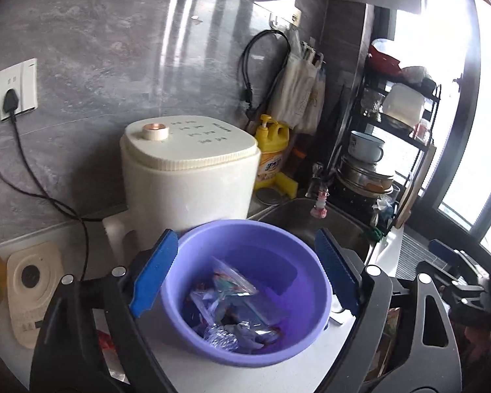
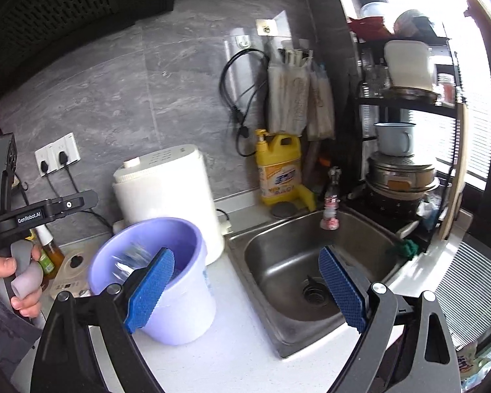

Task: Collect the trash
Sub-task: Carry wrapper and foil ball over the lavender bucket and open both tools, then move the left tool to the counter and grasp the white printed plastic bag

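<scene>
On the white table (image 2: pixel 232 344), just left of the steel sink (image 2: pixel 311 262): one purple bucket (image 1: pixel 245 291), upright, standing in front of a cream appliance (image 1: pixel 186 177).

Contents of bucket: clear plastic bags and crumpled wrappers (image 1: pixel 232 311), piled at the bottom; colours blue, red and white. In the right wrist view a blurred pale scrap (image 2: pixel 131 258) shows at the bucket mouth; whether it is falling or already lying inside cannot be told.

Left gripper (image 1: pixel 245 275): jaws released, spread wide to either side of the bucket rim, nothing between the pads. Pads do not press on the bucket.

Right gripper (image 2: pixel 245 291): jaws released, wide apart, empty; aimed across the table edge and sink, its left pad overlapping the bucket in view only.

Hand (image 2: pixel 19 281) of the person: visible at the left edge of the right wrist view, on the handle of the left gripper.

Progress, as judged: a fair share of trash is collected and lies in the bucket. Visible table around bucket and sink basin show no loose litter. A red scrap (image 1: pixel 106 344) shows beneath the left gripper, unidentified; possibly one item left. Other areas unseen, so completion cannot be confirmed.
</scene>
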